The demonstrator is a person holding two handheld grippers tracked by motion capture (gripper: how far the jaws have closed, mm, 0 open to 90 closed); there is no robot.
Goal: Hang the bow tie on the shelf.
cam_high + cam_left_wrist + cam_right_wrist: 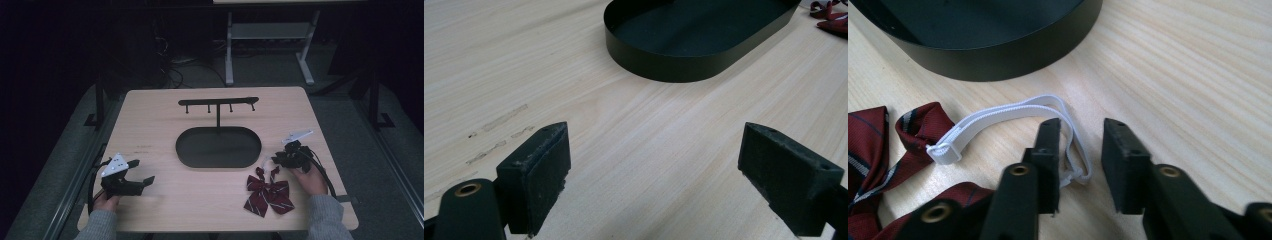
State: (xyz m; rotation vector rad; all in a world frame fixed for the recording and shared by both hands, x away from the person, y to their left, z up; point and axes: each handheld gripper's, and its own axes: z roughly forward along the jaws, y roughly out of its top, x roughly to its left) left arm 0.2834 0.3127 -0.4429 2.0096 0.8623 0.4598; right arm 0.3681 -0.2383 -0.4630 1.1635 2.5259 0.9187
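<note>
Evidently the grasp of the strap (1013,111) is the step in hand: the right hand-held gripper (1080,167) sits low over the white elastic loop of the bow tie (268,192), jaws partly spread, one on either side of the loop's end, nothing pinched yet. The tie lies on the counter (150,125) near its front right, just beside the black tray (218,147) with its hook stand (218,103). The left hand-held gripper (654,175) waits spread wide over bare wood. Next, the right jaws need to close squarely on the elastic and lift, probably towards a hook.
</note>
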